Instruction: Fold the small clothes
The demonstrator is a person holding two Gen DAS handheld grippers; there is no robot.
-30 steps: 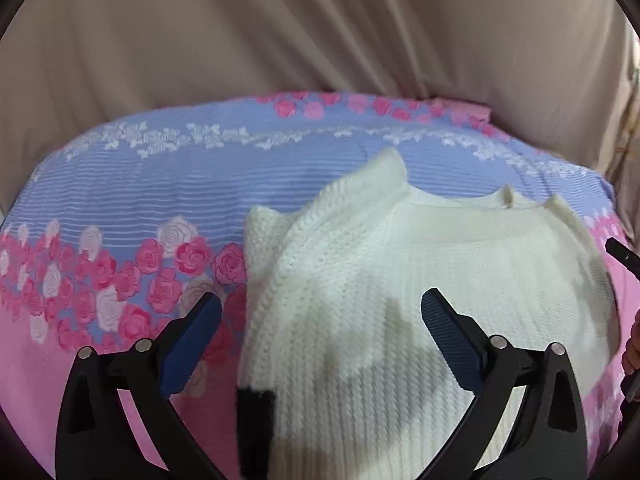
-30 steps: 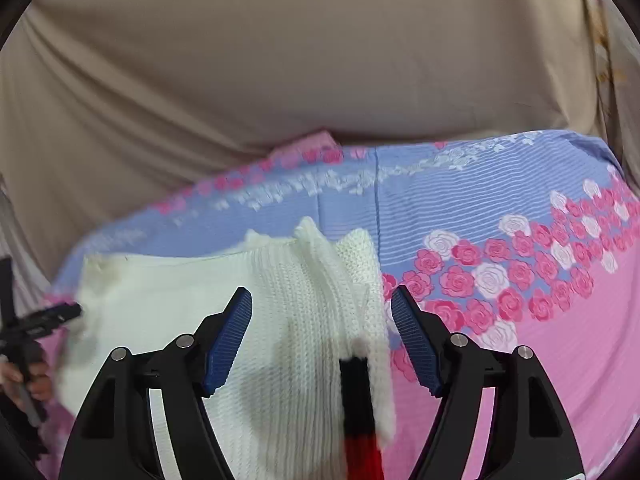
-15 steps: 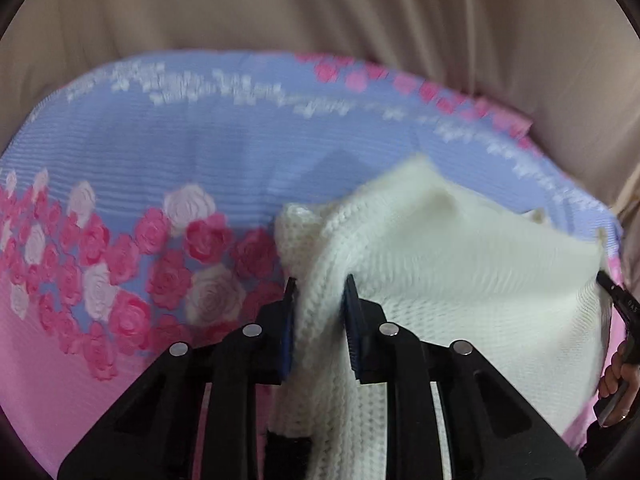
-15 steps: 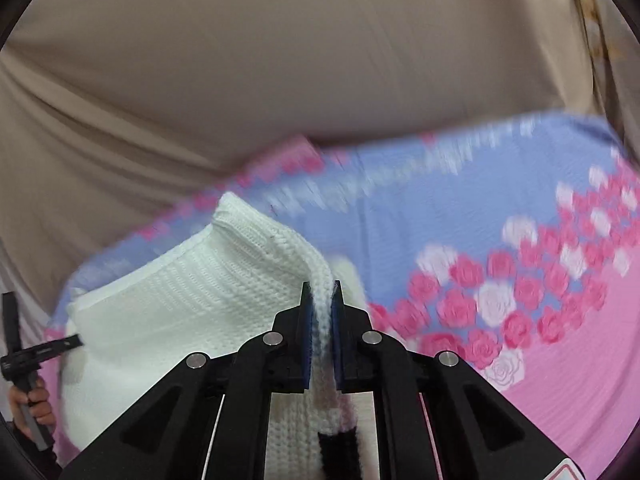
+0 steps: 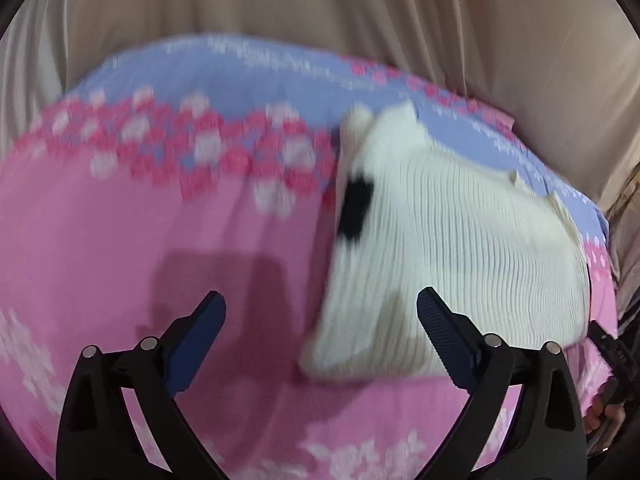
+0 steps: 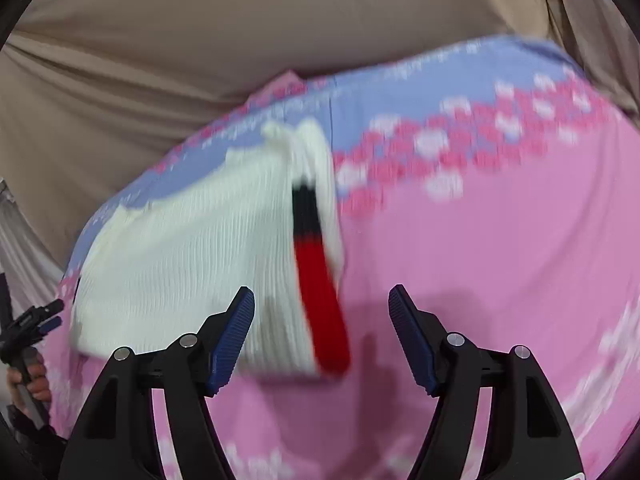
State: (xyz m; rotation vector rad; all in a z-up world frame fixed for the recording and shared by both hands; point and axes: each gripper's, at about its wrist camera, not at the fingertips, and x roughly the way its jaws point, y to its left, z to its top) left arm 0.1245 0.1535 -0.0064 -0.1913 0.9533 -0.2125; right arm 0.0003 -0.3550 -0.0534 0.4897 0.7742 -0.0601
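Lying ahead of both spread tools (image 5: pixel 320 336) (image 6: pixel 322 336): sweater (image 5: pixel 448 248).

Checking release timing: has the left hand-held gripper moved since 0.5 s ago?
Yes. The left hand-held gripper has opened and pulled back from the white sweater, toward the sheet's pink near end.

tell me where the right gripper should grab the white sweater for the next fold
Judging by how it lies, take the white sweater at its near hem corner by the black-and-red strip. That edge faces the open right gripper, so come in low from the near side, one finger slipped under the hem, the other on top.
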